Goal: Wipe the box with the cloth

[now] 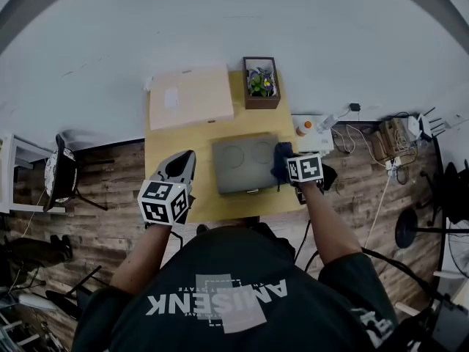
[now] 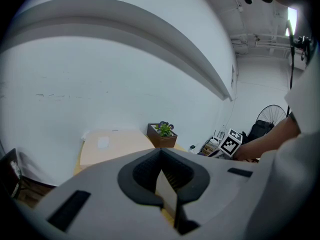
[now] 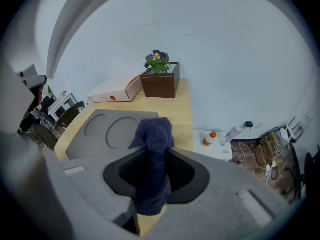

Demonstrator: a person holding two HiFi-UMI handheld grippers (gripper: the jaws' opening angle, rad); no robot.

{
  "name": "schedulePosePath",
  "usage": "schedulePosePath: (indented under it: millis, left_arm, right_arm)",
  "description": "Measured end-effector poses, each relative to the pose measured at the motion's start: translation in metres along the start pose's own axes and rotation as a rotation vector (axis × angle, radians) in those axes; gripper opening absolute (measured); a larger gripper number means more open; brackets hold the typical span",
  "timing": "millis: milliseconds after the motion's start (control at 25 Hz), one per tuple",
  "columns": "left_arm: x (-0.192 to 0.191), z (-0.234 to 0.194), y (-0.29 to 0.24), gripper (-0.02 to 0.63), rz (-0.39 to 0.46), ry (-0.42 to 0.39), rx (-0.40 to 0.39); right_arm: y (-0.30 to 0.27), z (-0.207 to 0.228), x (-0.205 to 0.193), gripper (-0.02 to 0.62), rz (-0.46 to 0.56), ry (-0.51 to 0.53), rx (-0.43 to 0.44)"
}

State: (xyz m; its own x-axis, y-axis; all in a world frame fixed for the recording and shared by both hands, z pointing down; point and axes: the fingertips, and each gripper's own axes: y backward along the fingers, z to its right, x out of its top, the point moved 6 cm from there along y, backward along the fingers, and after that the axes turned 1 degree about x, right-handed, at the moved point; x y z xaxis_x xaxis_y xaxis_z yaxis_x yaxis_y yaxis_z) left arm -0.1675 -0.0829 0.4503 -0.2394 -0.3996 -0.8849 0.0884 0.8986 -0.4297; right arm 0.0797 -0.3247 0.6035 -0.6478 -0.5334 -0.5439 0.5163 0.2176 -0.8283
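Surface: we record a light wooden table (image 1: 205, 134) set against a white wall (image 1: 220, 20), standing on a dark plank floor (image 1: 110, 167).
Other stock: a pale flat carton (image 1: 190, 96) at back left and a brown planter (image 1: 261, 83) with flowers at back right.
Box, place: the grey box (image 1: 245, 163) lies flat on the table's right half, towards the near edge.
Box, axis: its long side runs left to right, slightly skewed.
Box, look: low and rectangular, with two shallow round recesses on top.
Cloth: the cloth (image 3: 155, 134) is dark blue and bunched over the box's right end; we cannot tell whether it touches.
Right gripper: the right gripper (image 3: 150, 176) has its jaws clamped on the cloth.
Left gripper: the left gripper (image 1: 181, 166) is left of the box and clear of it, its jaws a narrow slit apart with nothing between.
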Motion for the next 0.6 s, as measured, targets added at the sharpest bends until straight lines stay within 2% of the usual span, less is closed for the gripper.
schedulePosePath:
  millis: [120,280,440,600]
  left_arm:
    - [0.002,0.0,-0.002,-0.003,0.001,0.003,0.001]
    - [0.003,-0.003,-0.002,-0.003,0.006,0.015,0.02]
    - [0.002,-0.009,0.004,-0.003,0.013,0.03,0.052]
    - [-0.001,-0.018,0.019,-0.003,0.024,0.052,0.111]
  right_arm:
    - [0.006,0.014,-0.003,0.098,0.01,-0.03,-0.021]
    - [0.012,0.011,0.012,0.098,0.032,-0.003,0.0]
    - [0.011,-0.018,0.043,0.098,0.08,0.06,0.08]
    - [-0.001,-0.068,0.075,0.098,0.11,0.155,0.213]
